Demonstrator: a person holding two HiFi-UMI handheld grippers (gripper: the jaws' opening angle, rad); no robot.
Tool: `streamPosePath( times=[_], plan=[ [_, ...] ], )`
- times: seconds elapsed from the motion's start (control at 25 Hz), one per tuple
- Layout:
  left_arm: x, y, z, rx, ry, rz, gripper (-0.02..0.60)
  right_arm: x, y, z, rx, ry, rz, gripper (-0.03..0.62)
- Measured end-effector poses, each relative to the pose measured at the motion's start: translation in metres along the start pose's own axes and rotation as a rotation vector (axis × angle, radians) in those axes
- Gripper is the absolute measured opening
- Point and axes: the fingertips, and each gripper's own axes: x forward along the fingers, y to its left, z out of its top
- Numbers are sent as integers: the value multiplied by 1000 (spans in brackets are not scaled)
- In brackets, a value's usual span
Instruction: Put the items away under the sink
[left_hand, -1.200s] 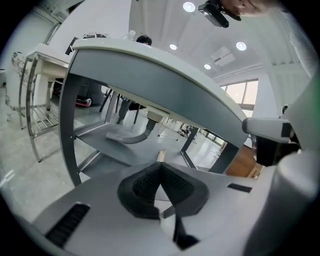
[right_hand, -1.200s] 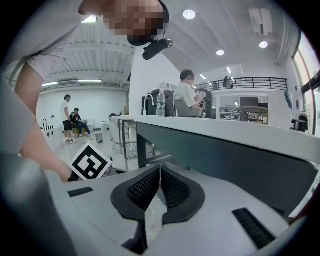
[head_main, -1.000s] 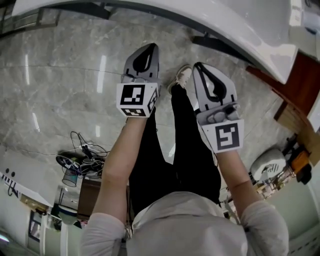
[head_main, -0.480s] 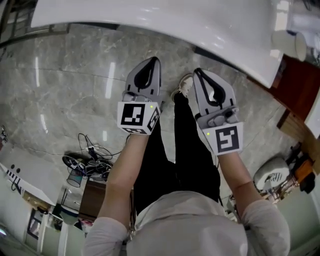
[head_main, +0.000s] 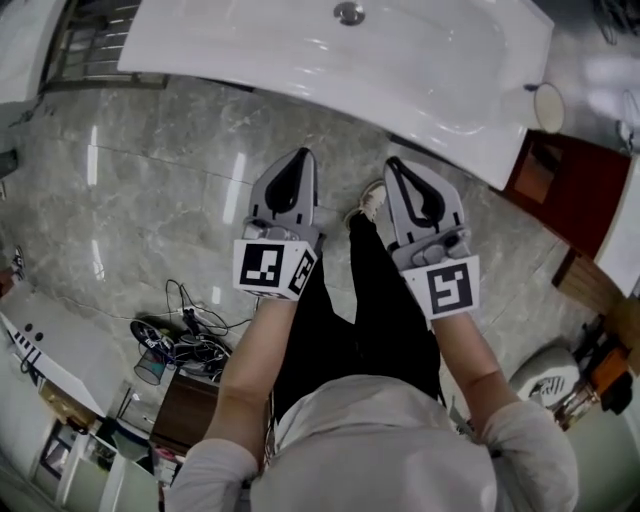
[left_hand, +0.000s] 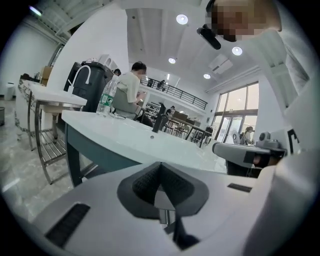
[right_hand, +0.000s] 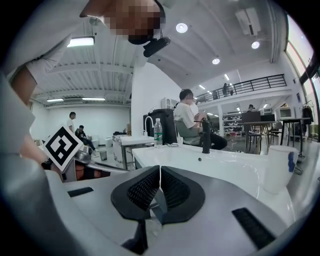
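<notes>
Both grippers are held side by side above the floor, just short of the white sink (head_main: 400, 70). My left gripper (head_main: 303, 153) is shut with nothing between its jaws. My right gripper (head_main: 393, 163) is shut and empty too. In the left gripper view the jaws (left_hand: 160, 165) point over the sink top (left_hand: 125, 142) at a black faucet (left_hand: 159, 121). In the right gripper view the closed jaws (right_hand: 160, 169) face the same faucet (right_hand: 205, 136). A white cup (right_hand: 277, 167) stands on the sink's right end, also visible as a cup (head_main: 547, 107) in the head view.
A water bottle (right_hand: 158, 132) and a seated person (right_hand: 187, 120) are beyond the sink. A red-brown cabinet (head_main: 575, 185) stands right of the sink. Tangled cables and a small bin (head_main: 170, 340) lie on the marble floor at left. A metal rack (left_hand: 45, 145) stands left of the sink.
The head view has shifted so much more of the sink basin and its drain shows. Both grippers stay shut, side by side, slightly lower in the picture.
</notes>
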Motion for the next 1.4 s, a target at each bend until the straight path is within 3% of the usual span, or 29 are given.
streamPosePath(
  times=[0.36,0.92,1.12,1.4],
  plan=[
    [-15,-32,69,35,-81,-14,2,-16,-9,53,-15,-47,24,34],
    [-60,-52,136,77,-178,-36,3,-27,18,123,-27,-117,112,34],
    [-87,-43,158,33,-236,-18,3,-38,11,137,-19,-122,86,34],
    [-114,-37,182,59,-277,-36,2,-49,9,154,-14,-131,37,34]
  ],
)
